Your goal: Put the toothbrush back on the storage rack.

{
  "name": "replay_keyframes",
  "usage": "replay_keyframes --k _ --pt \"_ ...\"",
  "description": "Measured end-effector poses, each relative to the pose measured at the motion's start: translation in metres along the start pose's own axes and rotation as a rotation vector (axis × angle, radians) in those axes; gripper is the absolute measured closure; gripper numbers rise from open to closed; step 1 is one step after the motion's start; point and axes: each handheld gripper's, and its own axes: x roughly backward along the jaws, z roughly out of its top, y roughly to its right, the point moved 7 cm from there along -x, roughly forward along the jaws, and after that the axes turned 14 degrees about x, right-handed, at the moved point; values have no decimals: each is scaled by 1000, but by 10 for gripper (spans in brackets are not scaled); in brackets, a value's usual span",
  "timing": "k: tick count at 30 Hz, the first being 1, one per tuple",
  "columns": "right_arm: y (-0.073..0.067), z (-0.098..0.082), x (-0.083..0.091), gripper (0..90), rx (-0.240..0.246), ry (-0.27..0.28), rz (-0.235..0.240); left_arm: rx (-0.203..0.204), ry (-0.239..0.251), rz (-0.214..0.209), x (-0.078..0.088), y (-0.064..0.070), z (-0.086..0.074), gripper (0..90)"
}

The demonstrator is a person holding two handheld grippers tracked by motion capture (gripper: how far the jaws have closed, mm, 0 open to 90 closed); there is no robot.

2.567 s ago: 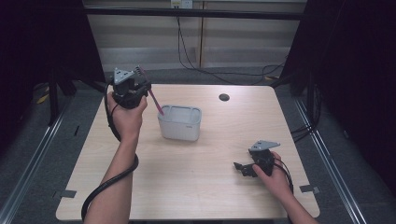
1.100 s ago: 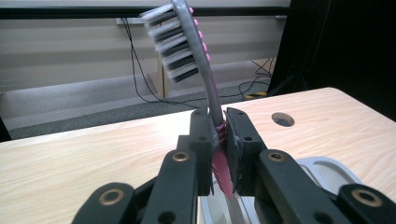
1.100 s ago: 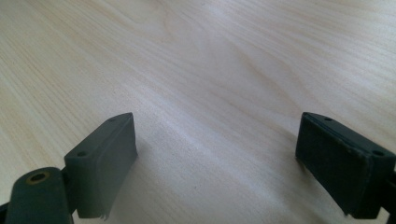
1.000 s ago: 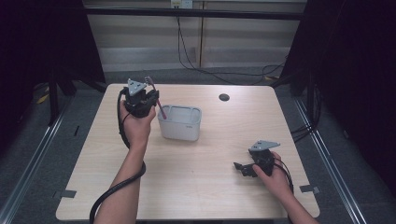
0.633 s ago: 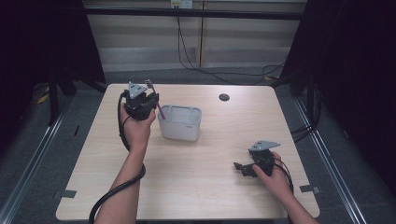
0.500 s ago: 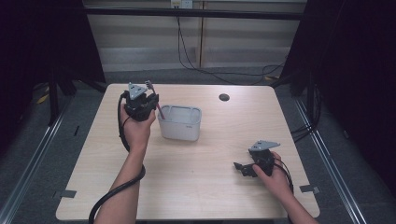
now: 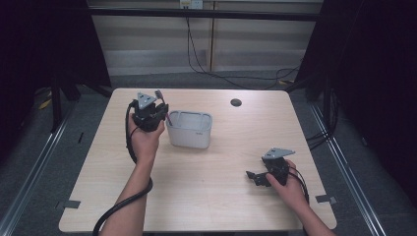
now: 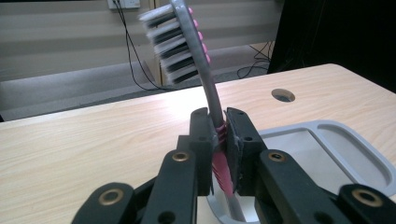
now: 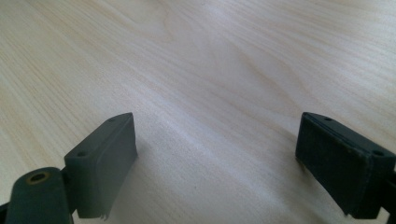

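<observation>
Your left gripper (image 8: 218,133) is clamped on the toothbrush (image 8: 205,74) handle, bristle head tilted up past the jaws, lower end of the handle dipping into the grey holder (image 7: 189,129). That holder sits on the table (image 7: 206,196) just right of your left hand. Your right gripper (image 9: 215,158) rests low over bare wood near the right edge, jaws spread wide, nothing between them.

Counted at this moment: one toothbrush (image 8: 196,56), grey and pink, upper middle of the left gripper view; one grey holder (image 7: 190,129) with two compartments, left of centre in the high view; one wooden surface (image 7: 206,196) with one round hole (image 7: 236,102); two hand-held grippers, left (image 7: 156,105) and right (image 7: 253,177).
</observation>
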Motion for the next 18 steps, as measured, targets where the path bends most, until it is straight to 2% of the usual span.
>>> replay_keyframes --k 18 --pt "0 0 0 118 0 0 0 33 -28 -12 -7 1 -21 816"
